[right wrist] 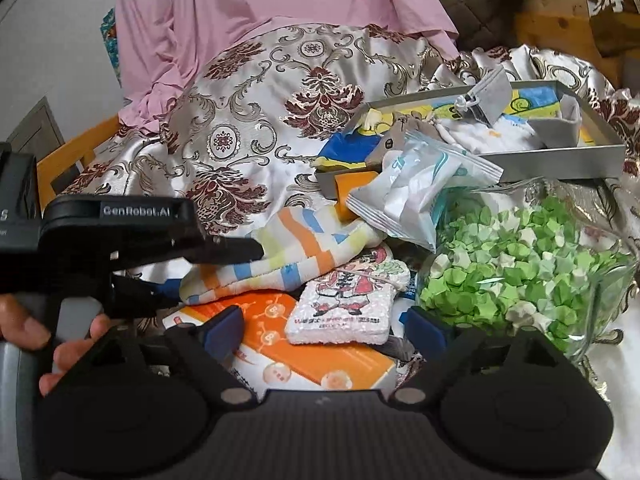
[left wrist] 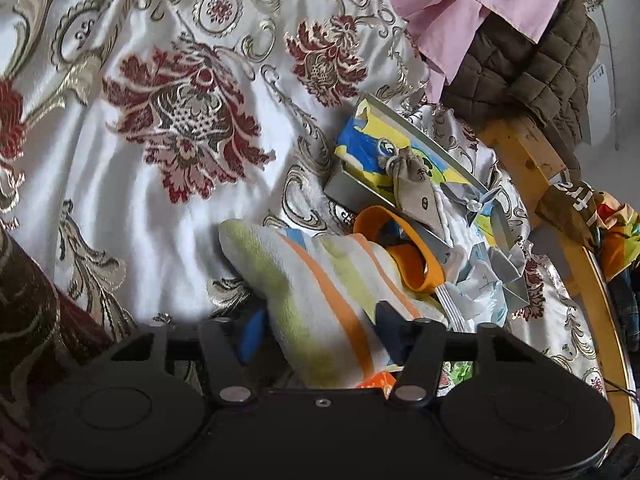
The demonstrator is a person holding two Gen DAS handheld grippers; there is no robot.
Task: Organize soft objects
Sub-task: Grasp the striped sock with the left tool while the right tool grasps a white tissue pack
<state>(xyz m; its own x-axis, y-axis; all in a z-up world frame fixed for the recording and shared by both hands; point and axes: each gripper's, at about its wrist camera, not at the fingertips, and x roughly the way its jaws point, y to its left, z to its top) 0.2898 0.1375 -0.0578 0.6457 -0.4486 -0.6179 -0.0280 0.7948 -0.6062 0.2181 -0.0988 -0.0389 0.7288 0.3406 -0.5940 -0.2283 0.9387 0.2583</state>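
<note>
A striped sock-like cloth, white with orange, green and blue bands, lies on the floral bedspread. My left gripper has its blue pads on either side of the cloth and looks shut on it; the right wrist view shows the same cloth with the left gripper clamped on its left end. My right gripper is open and empty above an orange box and a glittery cartoon pouch. A grey tray holds small cloth items and a grey drawstring bag.
A glass bowl of green paper stars stands right of my right gripper. A clear zip bag and an orange band lie by the tray. Pink cloth and a brown quilted jacket lie at the back. A wooden rail edges the bed.
</note>
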